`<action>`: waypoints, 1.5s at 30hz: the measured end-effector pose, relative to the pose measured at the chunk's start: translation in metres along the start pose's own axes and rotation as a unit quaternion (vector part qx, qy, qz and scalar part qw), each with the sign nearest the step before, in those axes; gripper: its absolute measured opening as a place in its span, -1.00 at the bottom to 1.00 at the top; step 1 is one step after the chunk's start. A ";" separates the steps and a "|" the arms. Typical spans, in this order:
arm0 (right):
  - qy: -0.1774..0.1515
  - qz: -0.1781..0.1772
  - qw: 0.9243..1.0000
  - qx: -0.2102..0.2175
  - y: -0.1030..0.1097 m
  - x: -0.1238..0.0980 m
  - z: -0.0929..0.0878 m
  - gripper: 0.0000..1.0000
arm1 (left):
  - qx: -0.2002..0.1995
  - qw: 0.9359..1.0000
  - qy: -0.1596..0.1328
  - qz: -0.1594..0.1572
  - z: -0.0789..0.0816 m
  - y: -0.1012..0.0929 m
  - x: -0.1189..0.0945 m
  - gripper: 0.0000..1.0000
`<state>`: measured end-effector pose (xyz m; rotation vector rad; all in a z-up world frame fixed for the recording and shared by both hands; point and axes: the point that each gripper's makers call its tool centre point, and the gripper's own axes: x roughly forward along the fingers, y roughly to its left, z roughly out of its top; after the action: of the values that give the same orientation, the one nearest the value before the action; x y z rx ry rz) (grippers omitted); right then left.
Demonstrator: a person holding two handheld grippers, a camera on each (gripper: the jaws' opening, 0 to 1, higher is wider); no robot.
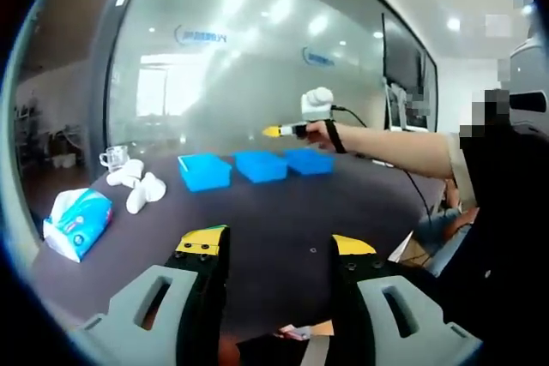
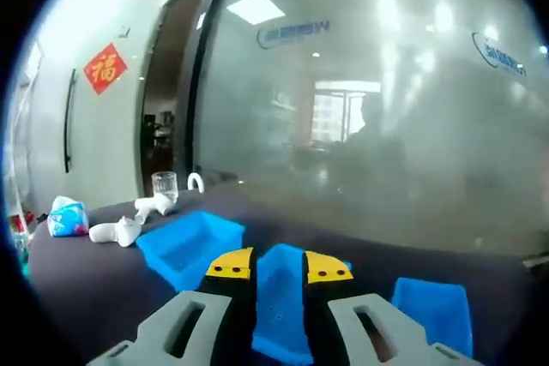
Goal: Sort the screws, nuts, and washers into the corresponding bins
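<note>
Three blue bins stand in a row on the dark table: the left bin (image 1: 204, 171) (image 2: 184, 246), the middle bin (image 1: 261, 165) (image 2: 279, 302) and the right bin (image 1: 309, 160) (image 2: 433, 310). My right gripper (image 1: 274, 131) (image 2: 279, 265), held in a person's hand, hovers over the middle bin. Its jaws stand a narrow gap apart with nothing visible between them. My left gripper (image 1: 277, 244) is wide open and empty, low over the near side of the table, far from the bins. A tiny piece of hardware (image 1: 312, 251) lies on the table near its right jaw.
A tissue pack (image 1: 77, 222) (image 2: 67, 216) lies at the table's left end. Beside it are crumpled white objects (image 1: 137, 186) (image 2: 129, 225) and a glass cup (image 1: 113, 158) (image 2: 165, 184). A frosted glass wall runs behind the table. The person's arm (image 1: 403, 150) reaches in from the right.
</note>
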<state>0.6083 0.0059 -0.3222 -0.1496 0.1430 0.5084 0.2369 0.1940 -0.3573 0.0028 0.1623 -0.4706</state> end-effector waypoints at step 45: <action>0.138 0.408 0.858 -0.278 0.184 -0.215 -0.064 -0.59 | 0.012 0.996 0.036 -0.076 -0.021 -0.035 -0.005 -0.11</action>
<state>0.3252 0.0519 -0.3671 -0.7526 0.3444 1.3795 0.2136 0.1656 -0.3765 0.0317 0.2288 -0.6255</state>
